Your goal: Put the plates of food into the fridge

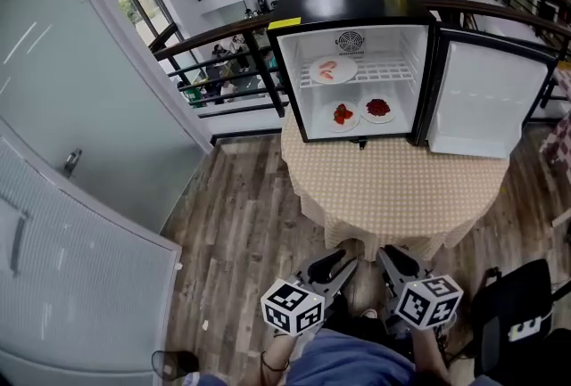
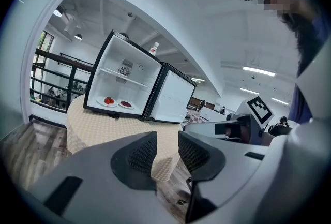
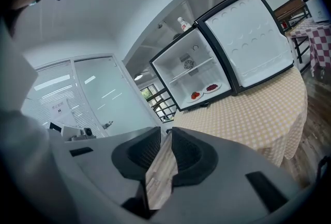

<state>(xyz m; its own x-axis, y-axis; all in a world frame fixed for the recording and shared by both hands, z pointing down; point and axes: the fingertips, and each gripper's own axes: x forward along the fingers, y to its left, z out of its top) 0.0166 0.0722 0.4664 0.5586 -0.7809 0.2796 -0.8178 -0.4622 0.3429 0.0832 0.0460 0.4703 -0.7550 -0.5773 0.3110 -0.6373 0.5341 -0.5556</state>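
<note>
Food, too small to identify, sits in the open fridge [image 1: 350,3] — a plate [image 1: 333,69] on the wire shelf, two plates [image 1: 343,115] on its floor. Left gripper [image 2: 166,148] and right gripper [image 3: 166,140] hang low before the table [image 1: 393,188], jaws apart and empty, the hands largely hidden under the marker cubes.

Head view: high above the person [image 1: 343,362], facing steeply down, well back from the desk [image 1: 401,188] and the open fridge [image 1: 352,5]. Both gripper views: low, well back, facing that fridge front across the desk. All three share them.
</note>
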